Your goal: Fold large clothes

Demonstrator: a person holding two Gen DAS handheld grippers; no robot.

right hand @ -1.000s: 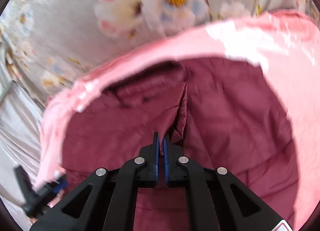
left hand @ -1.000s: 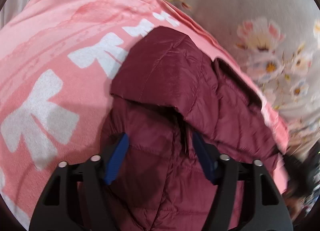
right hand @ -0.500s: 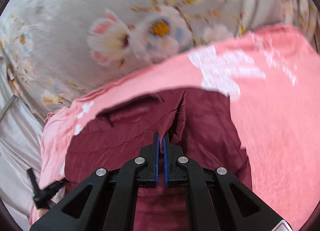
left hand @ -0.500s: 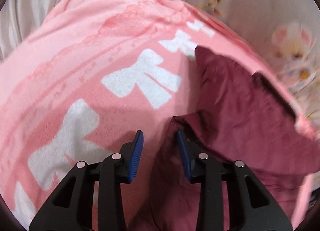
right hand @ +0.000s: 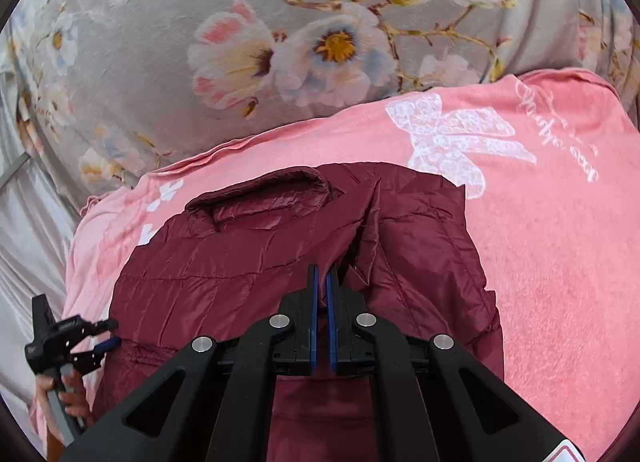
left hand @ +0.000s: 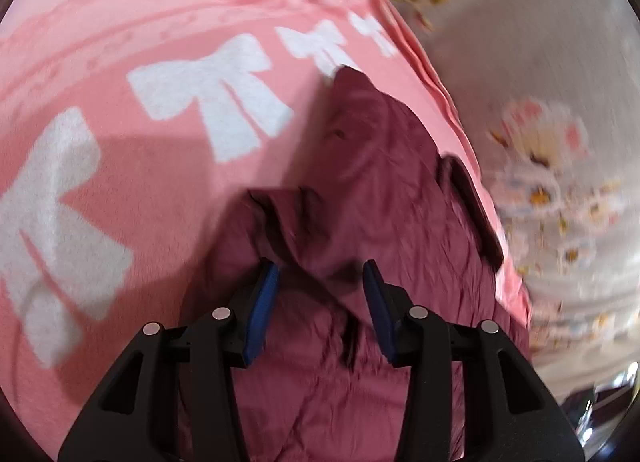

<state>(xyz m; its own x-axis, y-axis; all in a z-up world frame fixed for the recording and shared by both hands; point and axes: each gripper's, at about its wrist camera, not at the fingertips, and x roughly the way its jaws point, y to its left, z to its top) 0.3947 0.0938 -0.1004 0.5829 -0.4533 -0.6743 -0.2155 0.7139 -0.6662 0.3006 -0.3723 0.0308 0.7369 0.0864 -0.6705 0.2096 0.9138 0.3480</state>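
Maroon quilted puffer jacket [right hand: 248, 270] on pink bow-printed blanket [right hand: 560, 262], light, soft, slippery, best pinched at front hem; left claw [left hand: 320, 282] partly open, jaws just widening over fabric; right claw [right hand: 321, 282] shut on placket.

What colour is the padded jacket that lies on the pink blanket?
Dark red, almost burgundy. The jacket shows best in the right wrist view.

Bare pink blanket [left hand: 120, 190] beside jacket [left hand: 380, 190]
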